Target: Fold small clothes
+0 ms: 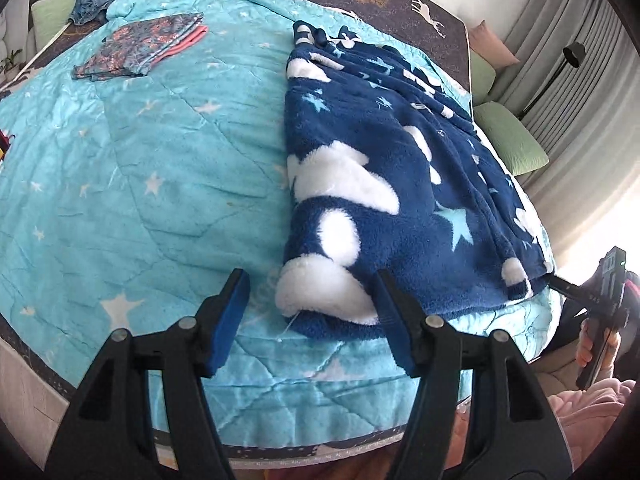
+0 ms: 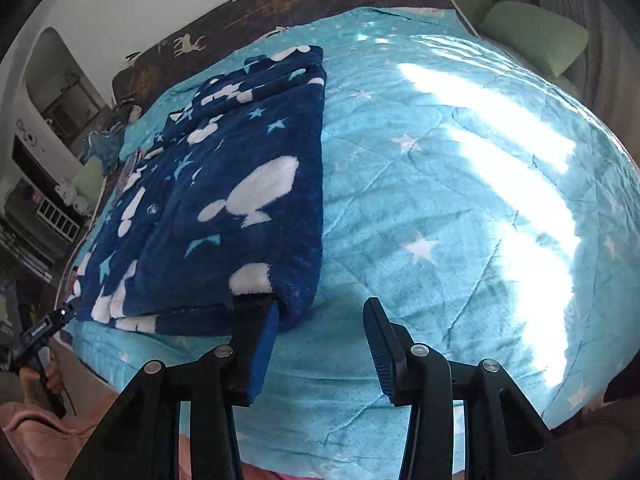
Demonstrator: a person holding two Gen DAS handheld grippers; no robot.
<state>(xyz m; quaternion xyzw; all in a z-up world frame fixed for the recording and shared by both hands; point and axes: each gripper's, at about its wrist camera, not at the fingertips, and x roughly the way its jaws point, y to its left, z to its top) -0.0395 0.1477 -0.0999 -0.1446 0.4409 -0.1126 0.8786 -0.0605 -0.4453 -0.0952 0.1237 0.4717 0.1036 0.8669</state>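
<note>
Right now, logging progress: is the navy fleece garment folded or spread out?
Folded lengthwise, at least partly: the navy fleece garment lies as a narrow strip with straight side edges on the blue quilt; neither open gripper grips it.

A bed under a light blue starred quilt (image 1: 160,168) carries a navy fleece garment (image 1: 384,184) at 3 o'clock in the left view, a folded floral piece (image 1: 140,48) at 11, and denim clothes (image 1: 90,0) beyond it.

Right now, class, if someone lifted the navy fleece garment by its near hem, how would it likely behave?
The navy fleece garment would probably drape and sag, since it lies in soft folds on the turquoise quilt. Its thick pile suggests bulky but fairly light. The fuzzy surface should grip rather than slip.
</note>
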